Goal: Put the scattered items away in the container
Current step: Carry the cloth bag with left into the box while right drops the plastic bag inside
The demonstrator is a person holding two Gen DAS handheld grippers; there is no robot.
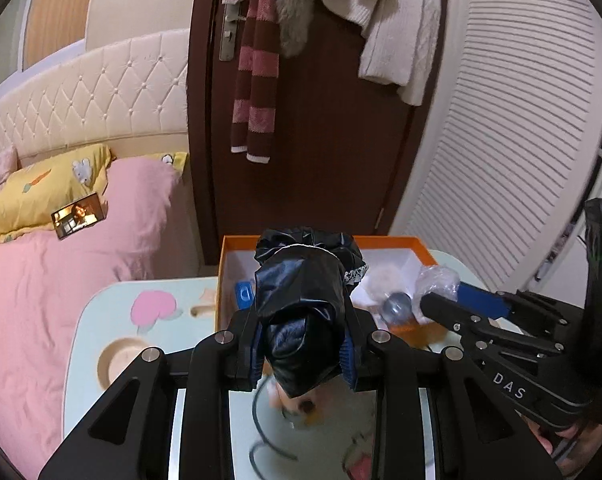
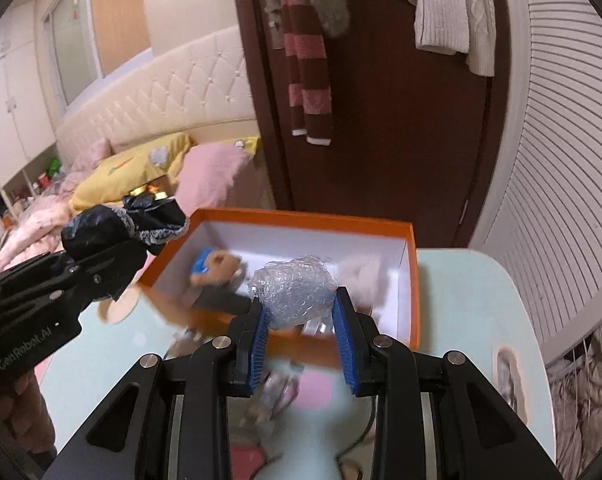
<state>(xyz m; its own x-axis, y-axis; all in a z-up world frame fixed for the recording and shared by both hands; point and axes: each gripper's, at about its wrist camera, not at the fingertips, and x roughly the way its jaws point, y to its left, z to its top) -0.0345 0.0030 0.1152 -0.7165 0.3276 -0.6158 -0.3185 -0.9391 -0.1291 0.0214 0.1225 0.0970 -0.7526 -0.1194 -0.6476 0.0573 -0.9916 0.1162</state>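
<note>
**Both tongs carry items toward an orange box**

A pale blue bench (image 2: 473, 300) stands beside a bed with pink bedding (image 1: 61, 280), in front of a dark brown door (image 1: 321, 140) hung with clothes. On the bench sits an open orange box (image 2: 411, 280) with a white inside, the container for this tidy-up.

The left tongs (image 1: 301, 356) are clamped on a shiny black cloth bundle (image 1: 301, 292) with a lace edge. The bundle is lifted clear of the bench, just at the near left side of the box, most likely so it can be dropped in from above. The right tongs (image 2: 305, 336) squeeze a wad of bubble wrap (image 2: 293, 292) between their blue pads, held over the near wall of the box, probably for the same reason.

The box already holds several things: a small brown plush (image 2: 221, 268) next to something blue (image 2: 201, 266), a pale fluffy item (image 2: 361, 276) toward the right wall, and a dark flat object under the wrap that is too blurred to name.

Some clutter remains on the bench nearer the cameras, including a black cable (image 1: 261, 432) and blurred pink pieces, so the task looks partway done.
</note>
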